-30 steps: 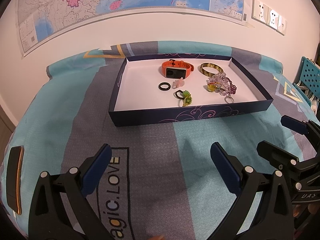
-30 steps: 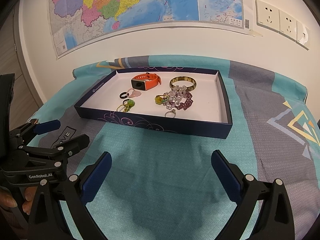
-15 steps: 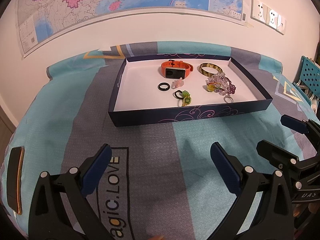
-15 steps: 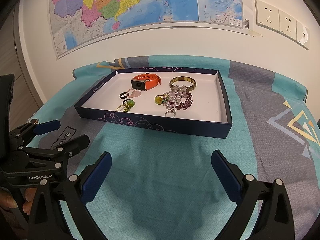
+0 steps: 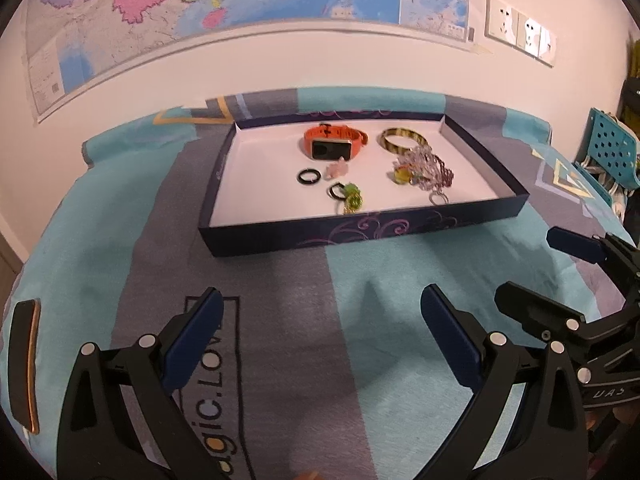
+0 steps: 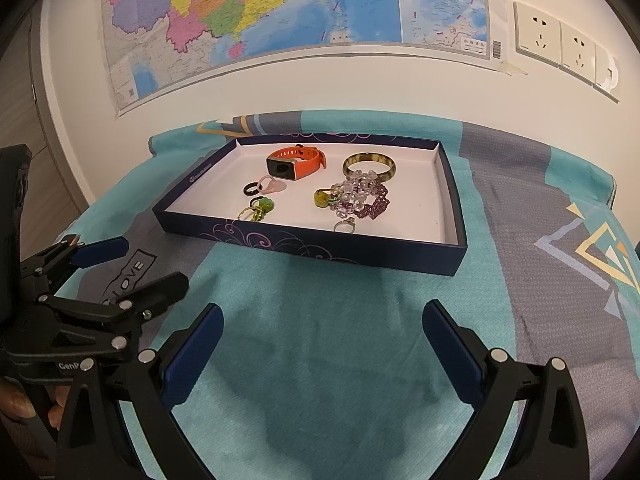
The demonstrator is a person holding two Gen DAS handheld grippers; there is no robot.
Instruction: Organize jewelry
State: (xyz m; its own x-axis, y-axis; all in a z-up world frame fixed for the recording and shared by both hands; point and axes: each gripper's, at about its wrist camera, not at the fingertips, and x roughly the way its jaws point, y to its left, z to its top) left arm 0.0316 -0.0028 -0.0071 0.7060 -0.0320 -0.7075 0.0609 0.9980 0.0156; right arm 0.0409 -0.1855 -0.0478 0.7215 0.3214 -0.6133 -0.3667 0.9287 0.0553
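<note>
One tray, long axis left-right.

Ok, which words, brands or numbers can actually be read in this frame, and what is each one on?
"LOVE": on the bed cover, boxed print.
"gic.LOV": the same print in the left wrist view, partly hidden by the left tool.
"GenR": on the left tool's body, cut off.
"UAS": on the right tool's body.
Wall map labels and the box rim logo: too small to read.
</note>
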